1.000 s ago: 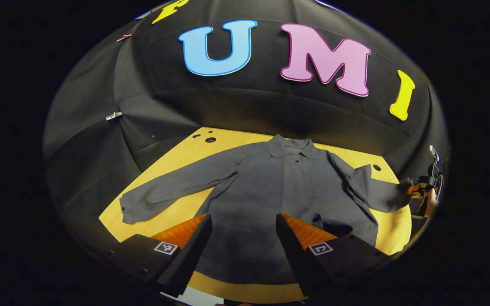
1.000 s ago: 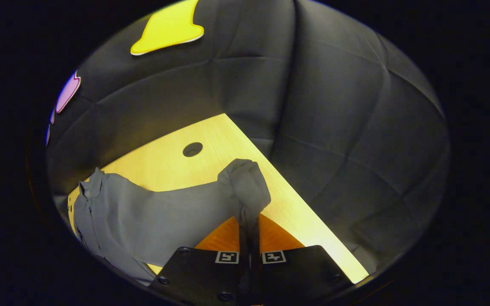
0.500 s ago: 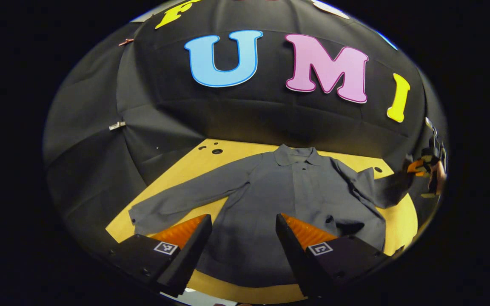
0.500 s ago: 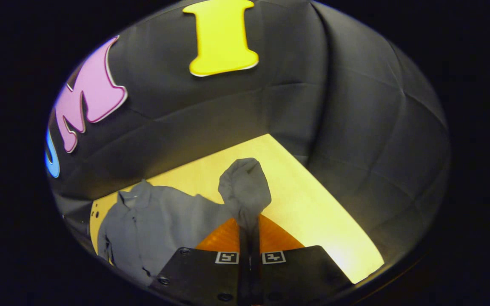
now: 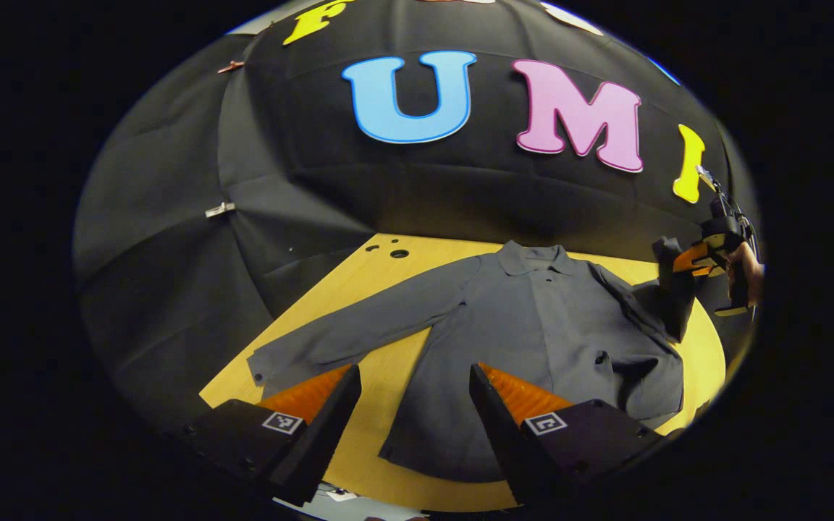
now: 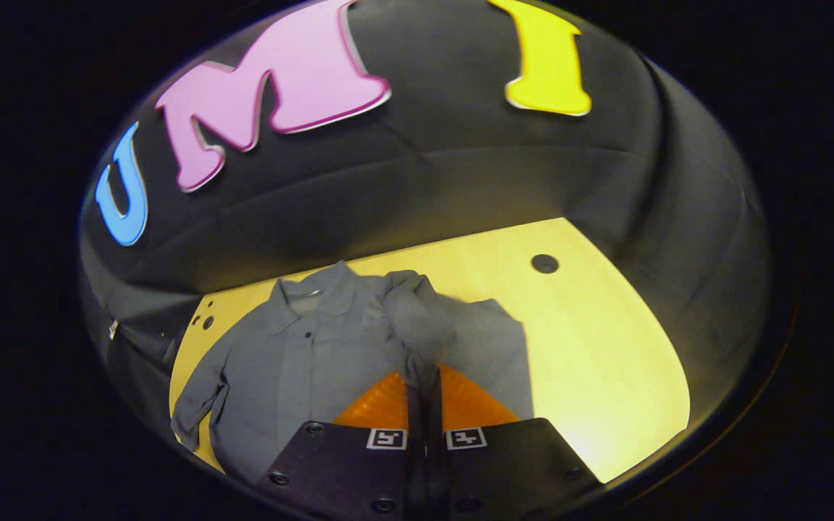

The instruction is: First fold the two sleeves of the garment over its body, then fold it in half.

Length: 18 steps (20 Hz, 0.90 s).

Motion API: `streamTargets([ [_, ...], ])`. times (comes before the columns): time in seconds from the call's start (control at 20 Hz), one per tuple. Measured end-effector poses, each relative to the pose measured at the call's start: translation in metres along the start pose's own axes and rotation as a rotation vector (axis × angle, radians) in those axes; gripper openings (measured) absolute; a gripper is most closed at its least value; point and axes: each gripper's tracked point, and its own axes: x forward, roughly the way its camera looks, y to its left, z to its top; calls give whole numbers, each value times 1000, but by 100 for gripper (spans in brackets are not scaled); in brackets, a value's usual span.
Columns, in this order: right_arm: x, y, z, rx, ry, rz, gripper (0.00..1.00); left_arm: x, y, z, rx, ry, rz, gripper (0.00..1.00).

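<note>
A yellow wooden table (image 5: 381,289) stands in a black-cloth booth (small holes near its far edge). A grey shirt (image 5: 525,325) lies flat on it, collar far, one sleeve (image 5: 359,325) stretched out. The left gripper (image 5: 415,405) hangs spread above the hem; the right gripper (image 6: 424,394) pinches the other sleeve (image 6: 417,318), raised over the body.

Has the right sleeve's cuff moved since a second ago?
Yes. Pinched in the right gripper, the cuff has swung from the table edge inward over the shirt body, toward the collar.
</note>
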Motion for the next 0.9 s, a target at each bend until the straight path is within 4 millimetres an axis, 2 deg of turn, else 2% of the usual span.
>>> streamTargets([
  [0.25,9,87,-11,-72,24,91,5,-6,32,-18,-33,19,34,95],
  [0.5,14,162,-27,-129,52,166,5,-2,60,-27,-67,28,57,95],
  [0.7,20,209,-45,-176,81,205,5,6,76,-30,-92,30,68,96],
  [0.9,29,246,-63,-201,115,237,5,9,88,-31,-100,28,76,96],
])
